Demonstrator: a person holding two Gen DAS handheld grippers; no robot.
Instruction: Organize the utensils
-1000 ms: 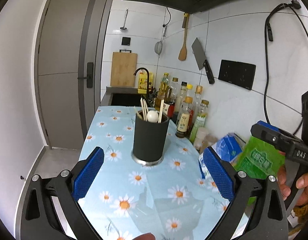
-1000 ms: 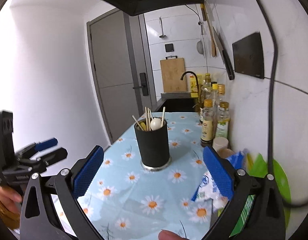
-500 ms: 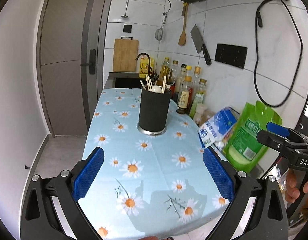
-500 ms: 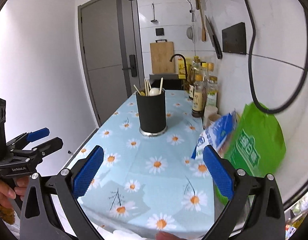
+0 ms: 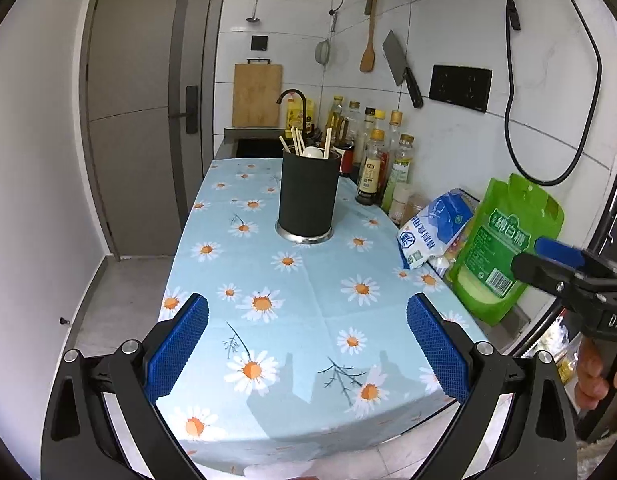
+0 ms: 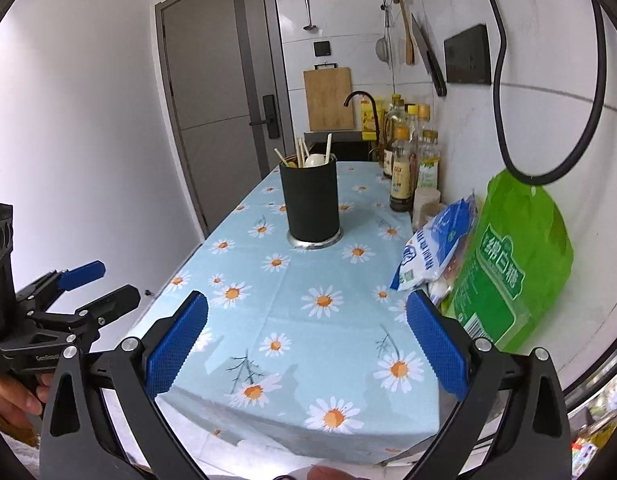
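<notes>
Utensil holder [image 5: 308, 194] upright at 12 o'clock, well ahead of both; left gripper [image 5: 307, 346], right gripper [image 6: 306, 344] spread, empty, neither nearer.

I am looking at a counter wearing a daisy-print cloth [image 5: 308, 300], a black utensil holder [image 5: 308, 196] standing ahead of my grippers, bottles [image 5: 372, 176], blue bag [image 5: 432, 228] and green bag [image 5: 504, 248] sitting along its right edge.
</notes>
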